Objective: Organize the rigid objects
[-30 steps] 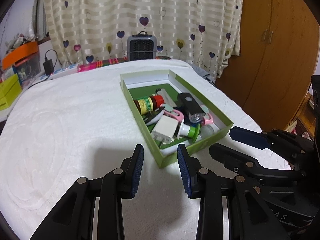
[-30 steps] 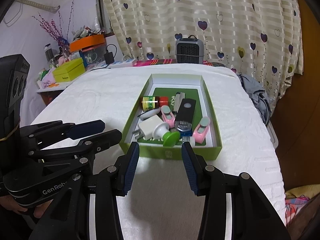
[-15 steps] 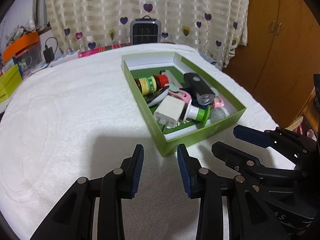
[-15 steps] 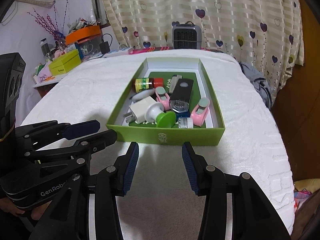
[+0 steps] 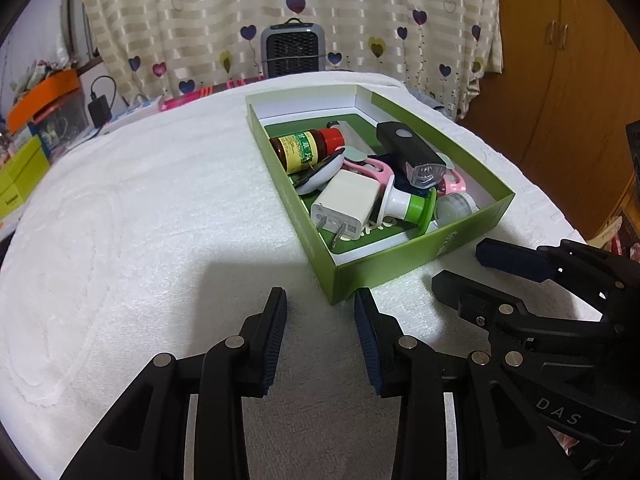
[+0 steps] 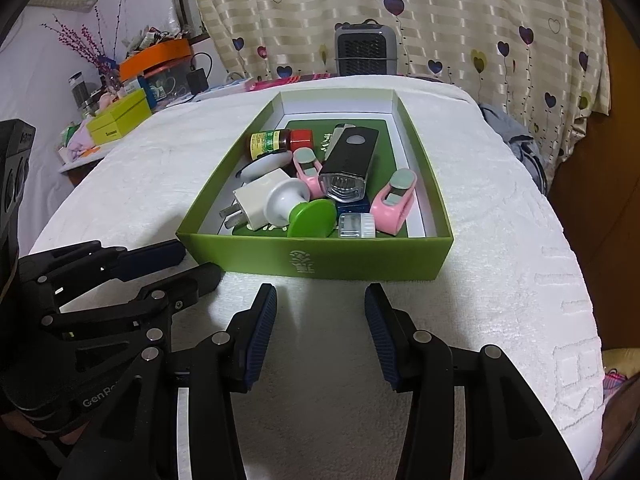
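Green cardboard box of jumbled small items sits on the white-toweled desk, both empty tools, left tool and right tool, spread just before its near wall; reaching in could snag the piled black bike light.

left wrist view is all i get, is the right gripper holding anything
observer: No. The right gripper has its fingers apart, with only white cloth between them.
operator: where is it aimed
observer: At the middle of the green box's near wall, short of touching it.
operator: whats that pink bit behind the flashlight
observer: A second pink clip, lying whole beside the black flashlight, near the box's right wall.
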### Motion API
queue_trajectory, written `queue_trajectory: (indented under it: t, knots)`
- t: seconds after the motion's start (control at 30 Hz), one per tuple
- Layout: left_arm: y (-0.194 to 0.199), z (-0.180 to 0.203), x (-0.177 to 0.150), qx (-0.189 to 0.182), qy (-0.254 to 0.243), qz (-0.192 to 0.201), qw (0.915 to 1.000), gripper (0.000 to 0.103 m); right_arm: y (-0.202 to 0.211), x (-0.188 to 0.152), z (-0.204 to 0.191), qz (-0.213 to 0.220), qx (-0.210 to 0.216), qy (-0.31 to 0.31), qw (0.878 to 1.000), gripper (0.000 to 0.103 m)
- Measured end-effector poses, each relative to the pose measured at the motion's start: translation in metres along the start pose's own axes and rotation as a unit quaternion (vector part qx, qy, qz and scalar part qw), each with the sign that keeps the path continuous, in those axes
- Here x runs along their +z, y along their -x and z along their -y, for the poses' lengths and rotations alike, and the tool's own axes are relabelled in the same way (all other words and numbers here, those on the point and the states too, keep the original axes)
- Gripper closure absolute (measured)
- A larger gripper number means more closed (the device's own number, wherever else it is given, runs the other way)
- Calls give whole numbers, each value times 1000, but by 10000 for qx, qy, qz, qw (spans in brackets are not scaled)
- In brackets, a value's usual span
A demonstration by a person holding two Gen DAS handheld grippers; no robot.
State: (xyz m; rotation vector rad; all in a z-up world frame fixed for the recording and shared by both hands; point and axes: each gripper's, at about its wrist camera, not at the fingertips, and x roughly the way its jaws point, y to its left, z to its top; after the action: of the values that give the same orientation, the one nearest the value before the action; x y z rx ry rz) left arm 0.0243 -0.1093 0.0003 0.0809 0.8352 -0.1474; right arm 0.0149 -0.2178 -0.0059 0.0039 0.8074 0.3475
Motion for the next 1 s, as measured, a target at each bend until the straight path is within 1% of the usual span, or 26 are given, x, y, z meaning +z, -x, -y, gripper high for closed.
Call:
queue_trajectory:
  t: [1.0]
  knots:
    - [0,0,0,3,2,4,10000,68,-2,0,2,-5,17,-7,10000,56]
